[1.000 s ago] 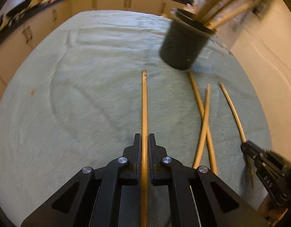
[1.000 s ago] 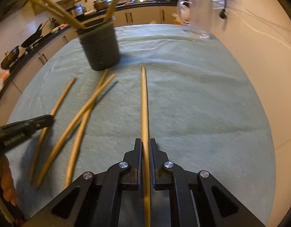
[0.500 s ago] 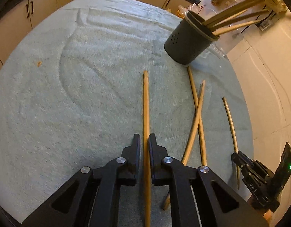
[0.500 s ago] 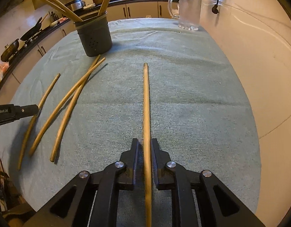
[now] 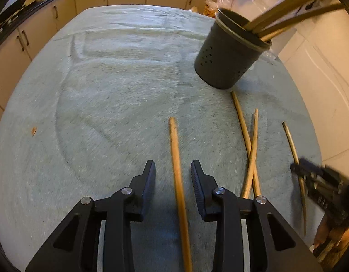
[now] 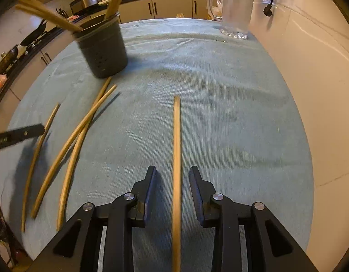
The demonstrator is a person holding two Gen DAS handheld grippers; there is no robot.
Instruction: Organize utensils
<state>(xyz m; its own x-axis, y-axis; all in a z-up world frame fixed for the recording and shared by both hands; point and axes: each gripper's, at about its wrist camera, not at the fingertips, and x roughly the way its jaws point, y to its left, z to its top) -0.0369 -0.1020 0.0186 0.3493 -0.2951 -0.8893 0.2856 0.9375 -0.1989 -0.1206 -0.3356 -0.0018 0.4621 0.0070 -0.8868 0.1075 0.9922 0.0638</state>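
Left wrist view: the left gripper (image 5: 173, 172) has its jaws spread wide, with a wooden stick (image 5: 178, 181) lying between them on the green towel (image 5: 95, 104), touching neither finger. The dark perforated holder (image 5: 226, 61) stands ahead to the right, holding several sticks. Three loose sticks (image 5: 251, 151) lie beside it, two of them crossed. Right wrist view: the right gripper (image 6: 172, 179) is likewise spread, a second stick (image 6: 176, 158) lying between its fingers without contact. The holder (image 6: 102, 49) stands ahead to the left, and a clear glass mug (image 6: 235, 13) stands at the far right.
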